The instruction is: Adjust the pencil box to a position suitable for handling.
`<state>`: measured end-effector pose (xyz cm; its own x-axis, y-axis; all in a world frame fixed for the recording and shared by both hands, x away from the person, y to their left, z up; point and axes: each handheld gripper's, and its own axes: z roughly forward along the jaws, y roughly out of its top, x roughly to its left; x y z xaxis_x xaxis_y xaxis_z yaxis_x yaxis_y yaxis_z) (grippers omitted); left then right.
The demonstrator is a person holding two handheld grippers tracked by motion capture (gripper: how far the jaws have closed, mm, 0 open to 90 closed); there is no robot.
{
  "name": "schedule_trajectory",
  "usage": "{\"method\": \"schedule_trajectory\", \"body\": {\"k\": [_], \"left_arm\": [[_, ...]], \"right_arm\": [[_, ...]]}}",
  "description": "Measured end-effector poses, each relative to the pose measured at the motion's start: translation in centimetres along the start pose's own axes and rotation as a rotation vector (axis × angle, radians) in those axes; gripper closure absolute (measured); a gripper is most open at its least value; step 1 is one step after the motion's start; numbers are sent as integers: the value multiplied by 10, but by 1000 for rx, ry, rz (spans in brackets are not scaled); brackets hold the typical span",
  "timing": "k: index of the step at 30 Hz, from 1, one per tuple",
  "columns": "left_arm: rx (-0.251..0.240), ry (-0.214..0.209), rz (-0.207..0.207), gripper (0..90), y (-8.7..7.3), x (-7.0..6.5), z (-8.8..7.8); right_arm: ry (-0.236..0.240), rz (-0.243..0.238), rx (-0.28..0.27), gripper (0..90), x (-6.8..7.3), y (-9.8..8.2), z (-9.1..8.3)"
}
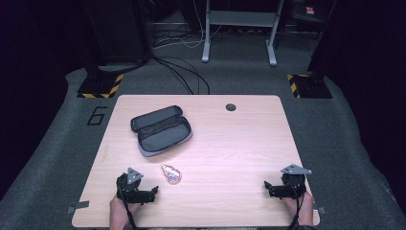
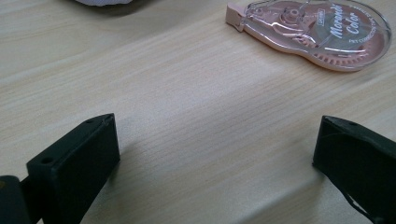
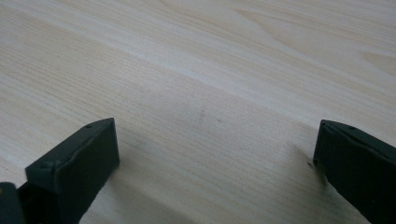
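High view: open pencil case far-left on worktop, ready for filling; correction tape near left hand-held gripper. Both released, right hand-held gripper idle w/ jaws wide.

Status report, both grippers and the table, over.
Left gripper open, empty, resting near table edge. Right gripper open, empty. Correction tape flat on the table, just ahead of left fingers. Pencil case open, farther back. Nothing between.

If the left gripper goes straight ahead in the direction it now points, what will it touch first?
Probably bare table first. The left gripper is open, and the pink correction tape dispenser lies ahead but off to the right of its line, so it may pass beside it. Depth is hard to judge.
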<state>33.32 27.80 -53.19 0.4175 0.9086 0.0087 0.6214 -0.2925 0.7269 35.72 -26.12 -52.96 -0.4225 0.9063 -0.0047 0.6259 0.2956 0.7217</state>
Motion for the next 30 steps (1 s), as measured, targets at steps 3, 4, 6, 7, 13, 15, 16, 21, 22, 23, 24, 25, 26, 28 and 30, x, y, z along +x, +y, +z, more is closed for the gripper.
{"method": "schedule_trajectory", "body": {"k": [3, 4, 6, 7, 13, 15, 16, 21, 22, 23, 24, 25, 26, 28, 30], "left_arm": [[0, 0, 0, 2, 0, 0, 0], [1, 0, 0, 2, 0, 0, 0], [0, 1, -3, 2, 0, 0, 0], [0, 1, -3, 3, 0, 0, 0], [-3, 27, -25, 4, 1, -2, 1], [0, 32, -32, 4, 2, -3, 2], [-6, 40, -36, 5, 2, -4, 2], [8, 60, -57, 28, 4, -6, 1], [9, 58, -69, 47, 5, -6, 0], [1, 52, -82, 50, 6, -7, 0], [0, 37, -93, 51, 7, -8, -1], [-13, 37, -95, 52, 8, -10, -1], [-19, 32, -95, 51, 9, -11, -2], [-42, 0, -122, 48, 13, -15, -4], [-47, -13, -120, 46, 16, -18, -6]], "right_arm": [[4, -1, 2, 0, -1, 0, 0], [4, -1, 1, 0, -1, 0, 0], [5, -2, 1, 0, -1, 0, 0], [5, -2, 1, 0, -1, 0, 0], [3, 4, 1, 0, -1, 0, 1], [2, 5, 0, 0, -1, 0, 1], [4, 5, 2, 0, -1, 0, 1], [3, -2, 0, 0, -1, 0, 0], [3, -1, 2, 0, -1, 0, 0], [5, 1, 0, 0, -1, 0, 0], [5, 0, 0, 0, -1, 0, 0], [4, -2, 3, 0, -1, 0, 0], [5, -1, -1, 0, -1, 0, 0], [5, -1, -1, 0, -1, 0, 1], [4, 1, 0, 0, -1, 0, 1]]}}
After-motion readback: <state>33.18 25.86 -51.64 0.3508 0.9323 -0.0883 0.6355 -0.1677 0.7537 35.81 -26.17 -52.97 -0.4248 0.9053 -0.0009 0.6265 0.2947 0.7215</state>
